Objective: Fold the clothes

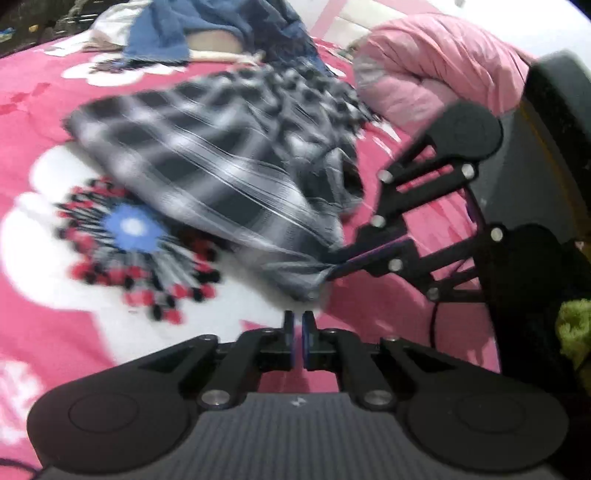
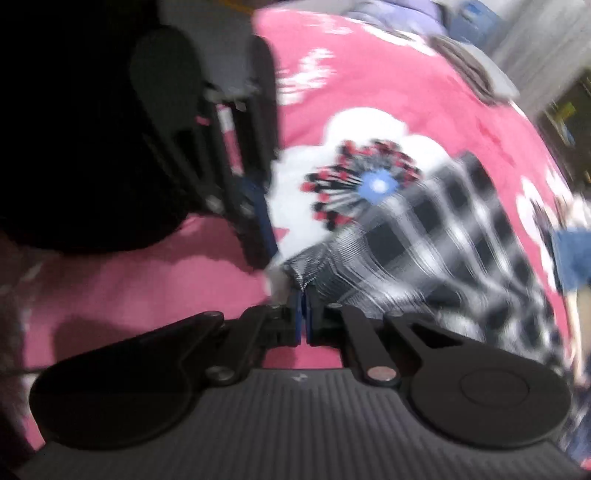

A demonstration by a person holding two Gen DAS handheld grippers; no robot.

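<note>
Surface: bed with pink flower-print blanket (image 1: 44,110). Black-and-white checked garment (image 1: 207,155) lies on it at centre. Blue clothes (image 1: 166,33) piled at 12 o'clock; bunched pink quilt (image 1: 436,62) at 2 o'clock.

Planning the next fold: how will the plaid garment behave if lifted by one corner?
Probably floppy: the plaid garment bunches where the right gripper pinches it. Likely light, being thin cloth. It may drag across the pink blanket rather than slide.

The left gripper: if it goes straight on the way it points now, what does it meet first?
Probably the checked cloth: its bunched corner lies just ahead of the left gripper, whose jaws hold nothing. Blur hides the depth, so the pink blanket beneath could come first.
</note>
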